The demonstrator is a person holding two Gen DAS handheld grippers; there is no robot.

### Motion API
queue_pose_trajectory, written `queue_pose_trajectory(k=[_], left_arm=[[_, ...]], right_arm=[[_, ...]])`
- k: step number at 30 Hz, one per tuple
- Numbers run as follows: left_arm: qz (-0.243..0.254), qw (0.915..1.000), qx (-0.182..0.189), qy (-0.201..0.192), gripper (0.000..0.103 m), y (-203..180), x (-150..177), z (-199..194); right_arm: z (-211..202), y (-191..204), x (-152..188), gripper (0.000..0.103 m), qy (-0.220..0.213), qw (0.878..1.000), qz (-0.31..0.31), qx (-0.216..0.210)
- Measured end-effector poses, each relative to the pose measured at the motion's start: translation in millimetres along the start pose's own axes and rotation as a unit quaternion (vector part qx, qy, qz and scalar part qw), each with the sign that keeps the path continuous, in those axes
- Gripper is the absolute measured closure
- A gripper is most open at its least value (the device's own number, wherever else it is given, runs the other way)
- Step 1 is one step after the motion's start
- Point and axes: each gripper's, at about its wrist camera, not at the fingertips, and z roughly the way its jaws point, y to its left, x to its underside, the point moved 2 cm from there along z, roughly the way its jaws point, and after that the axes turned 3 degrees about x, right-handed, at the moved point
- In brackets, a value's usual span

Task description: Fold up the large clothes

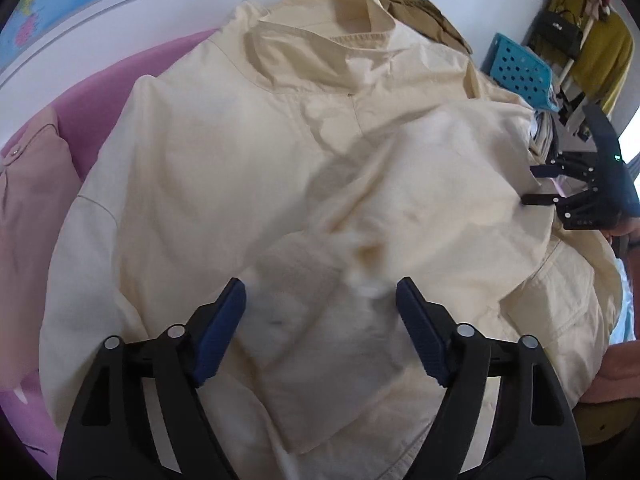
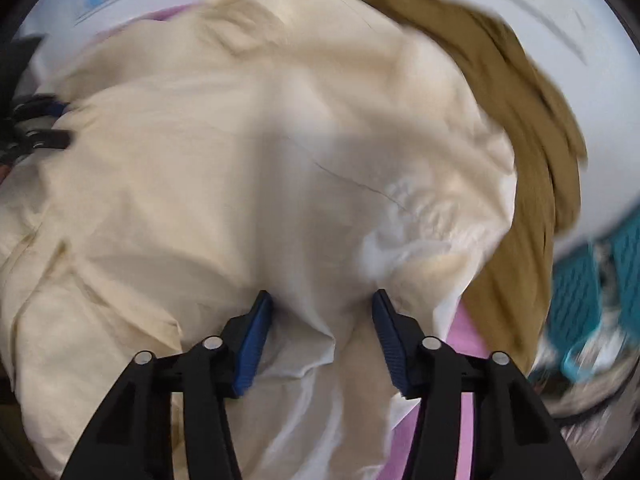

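Left gripper point(image 1: 320, 300) is hanging wide apart over the cream jacket point(image 1: 224, 152), blue pads point(image 1: 222, 328) clear of the cloth, nothing pinched between them. In the left wrist view the jacket is lying spread across a pink sheet point(image 1: 88, 108), collar point(image 1: 344, 20) toward the wall, one sleeve point(image 1: 424, 200) folded in across the body. A pink garment point(image 1: 28, 208) is lying at the jacket's left edge. A brown garment point(image 1: 424, 16) is showing behind the collar. At the right edge the right gripper point(image 1: 534, 186) is pointing in at the folded sleeve's border, jaws parted. Beyond it a teal basket point(image 1: 520, 68) is sitting near hanging yellow clothes point(image 1: 600, 52).

Right wrist view, blurred: the right gripper point(image 2: 322, 300) is standing about half open over the jacket point(image 2: 200, 184), a ridge of cream cloth rising between the pads point(image 2: 254, 348), though not visibly squeezed by them. The brown garment point(image 2: 520, 184) is lying along the jacket's right side, touching it. A strip of pink sheet point(image 2: 468, 344) is showing beneath the right finger. The teal basket point(image 2: 588, 288) is smeared at far right. The left gripper point(image 2: 60, 124) is peeking in at the left edge, jaws apart, at the jacket's edge.
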Motion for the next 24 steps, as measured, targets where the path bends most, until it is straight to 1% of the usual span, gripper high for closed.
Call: queue_pose_trajectory(k=[1, 2, 3, 4, 5, 6, 7, 8, 9, 11, 12, 13, 15, 18, 19, 21, 22, 24], left_arm=[[0.001, 1.0000, -0.004, 0.000, 0.025, -2, -2, 1], [-0.001, 1.0000, -0.006, -0.002, 0.025, -3, -1, -1], [-0.004, 1.0000, -0.006, -0.007, 0.025, -3, -1, -6], [-0.008, 0.9998, -0.006, -0.017, 0.025, -4, -1, -14], [-0.010, 0.9996, -0.003, -0.027, 0.024, -1, 2, -24], [-0.012, 0.9988, 0.002, -0.048, 0.020, 1, 5, -40], [-0.014, 0.9980, 0.001, -0.061, 0.018, 2, 8, -50], [-0.016, 0.9969, -0.005, -0.076, 0.018, 4, 12, -64], [-0.018, 0.9960, -0.013, -0.087, 0.018, 7, 17, -76], [-0.023, 0.9940, -0.029, -0.103, 0.016, 11, 31, -99], [-0.027, 0.9933, -0.034, -0.107, 0.013, 11, 35, -103], [-0.032, 0.9926, -0.042, -0.109, 0.013, 14, 43, -111], [-0.038, 0.9928, -0.050, -0.102, 0.013, 16, 62, -118], [-0.046, 0.9930, -0.070, -0.083, 0.012, 17, 88, -119], [-0.049, 0.9930, -0.073, -0.078, 0.012, 17, 96, -118], [-0.058, 0.9923, -0.086, -0.068, 0.012, 20, 118, -120], [-0.061, 0.9921, -0.086, -0.068, 0.012, 23, 126, -123], [-0.075, 0.9918, -0.081, -0.065, 0.012, 27, 143, -127]], right_arm=[[-3, -8, 3, 0.049, -0.002, 1.000, 0.027, -0.016], [-6, -12, 2, 0.049, -0.002, 0.999, 0.040, -0.021], [-13, -15, 2, 0.049, -0.006, 0.998, 0.053, -0.020], [-28, -15, -1, 0.049, -0.025, 0.998, 0.057, -0.017], [-41, -14, -2, 0.049, -0.045, 0.997, 0.053, -0.018], [-55, -10, -6, 0.048, -0.067, 0.996, 0.047, -0.024], [-68, -4, -12, 0.044, -0.087, 0.995, 0.044, -0.031], [-78, -2, -12, 0.040, -0.099, 0.993, 0.041, -0.038], [-87, 8, -17, 0.040, -0.113, 0.992, 0.031, -0.054], [-92, 35, -26, 0.040, -0.128, 0.989, 0.001, -0.079], [-88, 50, -33, 0.039, -0.130, 0.987, -0.015, -0.095], [-84, 66, -39, 0.039, -0.129, 0.985, -0.032, -0.113], [-70, 94, -43, 0.039, -0.114, 0.984, -0.052, -0.127], [-38, 128, -55, 0.039, -0.064, 0.984, -0.069, -0.150], [-24, 139, -55, 0.039, -0.042, 0.985, -0.077, -0.151], [-7, 153, -53, 0.039, -0.017, 0.987, -0.085, -0.137], [-4, 158, -53, 0.037, -0.011, 0.986, -0.087, -0.140], [-11, 165, -52, 0.036, -0.018, 0.985, -0.089, -0.149]])
